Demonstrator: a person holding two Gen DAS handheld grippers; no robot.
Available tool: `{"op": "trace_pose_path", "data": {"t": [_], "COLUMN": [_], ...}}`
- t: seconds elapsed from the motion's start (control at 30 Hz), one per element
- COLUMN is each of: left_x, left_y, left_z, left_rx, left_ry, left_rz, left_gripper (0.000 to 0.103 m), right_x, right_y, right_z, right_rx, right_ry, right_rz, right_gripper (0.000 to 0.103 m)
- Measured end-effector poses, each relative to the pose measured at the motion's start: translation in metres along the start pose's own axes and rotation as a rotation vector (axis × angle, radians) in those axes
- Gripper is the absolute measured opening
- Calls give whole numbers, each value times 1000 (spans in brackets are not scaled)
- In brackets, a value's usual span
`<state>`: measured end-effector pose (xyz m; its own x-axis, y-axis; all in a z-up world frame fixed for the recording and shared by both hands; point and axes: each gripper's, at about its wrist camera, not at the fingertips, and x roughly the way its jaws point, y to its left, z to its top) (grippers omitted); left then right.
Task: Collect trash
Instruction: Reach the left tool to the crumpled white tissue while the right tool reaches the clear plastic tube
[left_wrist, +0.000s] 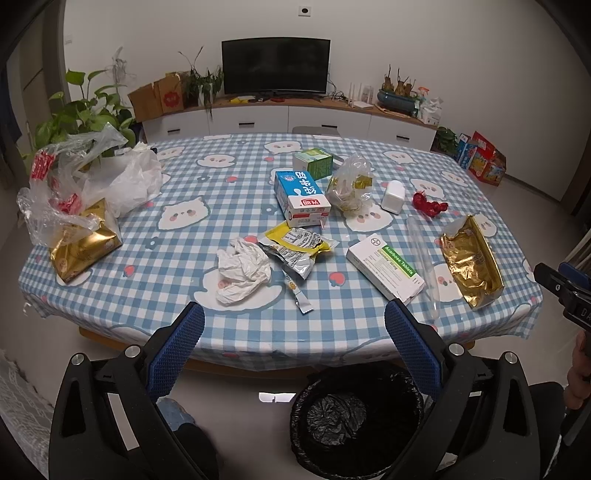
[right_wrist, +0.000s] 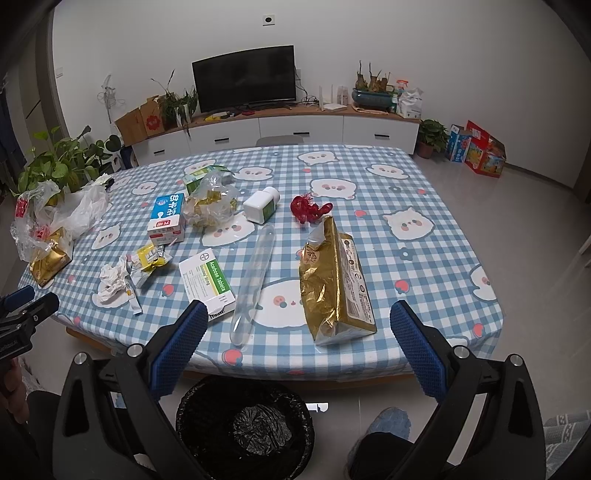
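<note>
Trash is spread over a blue-checked table (left_wrist: 155, 295): a crumpled white tissue (left_wrist: 242, 271), a yellow and silver wrapper (left_wrist: 295, 249), a blue milk carton (left_wrist: 301, 197), a white and green tablet box (left_wrist: 386, 267), a clear plastic tube (right_wrist: 255, 280), a gold bag (right_wrist: 334, 288), a red wrapper (right_wrist: 308, 210) and a white bottle (right_wrist: 262, 205). A bin with a black liner (left_wrist: 356, 417) stands on the floor below the near table edge. My left gripper (left_wrist: 293, 321) is open, held off the table in front of the tissue. My right gripper (right_wrist: 299, 317) is open, held before the gold bag.
At the table's left edge lie clear plastic bags (left_wrist: 74, 184) and a second gold bag (left_wrist: 83, 243). A green box (left_wrist: 314, 162) and a crinkled clear bag (left_wrist: 351, 184) sit mid-table. Houseplants (left_wrist: 81, 110) stand left; a TV cabinet (left_wrist: 288, 118) lines the far wall.
</note>
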<state>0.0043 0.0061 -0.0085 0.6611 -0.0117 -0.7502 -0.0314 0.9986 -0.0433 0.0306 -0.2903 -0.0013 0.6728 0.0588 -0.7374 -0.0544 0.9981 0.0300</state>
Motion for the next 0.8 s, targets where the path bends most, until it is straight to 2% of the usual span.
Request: {"op": "trace_pose_path", "data": {"t": [0.2, 0.4, 0.57, 0.8], "left_x": [-4, 4, 33, 90], "left_y": [1, 15, 39, 70], "left_z": [1, 5, 10, 20], "left_rx": [-11, -32, -62, -91], "left_ry": [-1, 10, 47, 112], "left_rz": [-14, 2, 31, 60], "left_gripper": [96, 96, 96, 95], "right_x": [1, 18, 49, 116], "right_y": [2, 22, 44, 63], "right_z": [1, 11, 20, 29], "right_rx": [-7, -40, -66, -88], "right_ry": [2, 19, 57, 138], "right_rz": [6, 19, 30, 23], "right_gripper": [95, 95, 91, 87]}}
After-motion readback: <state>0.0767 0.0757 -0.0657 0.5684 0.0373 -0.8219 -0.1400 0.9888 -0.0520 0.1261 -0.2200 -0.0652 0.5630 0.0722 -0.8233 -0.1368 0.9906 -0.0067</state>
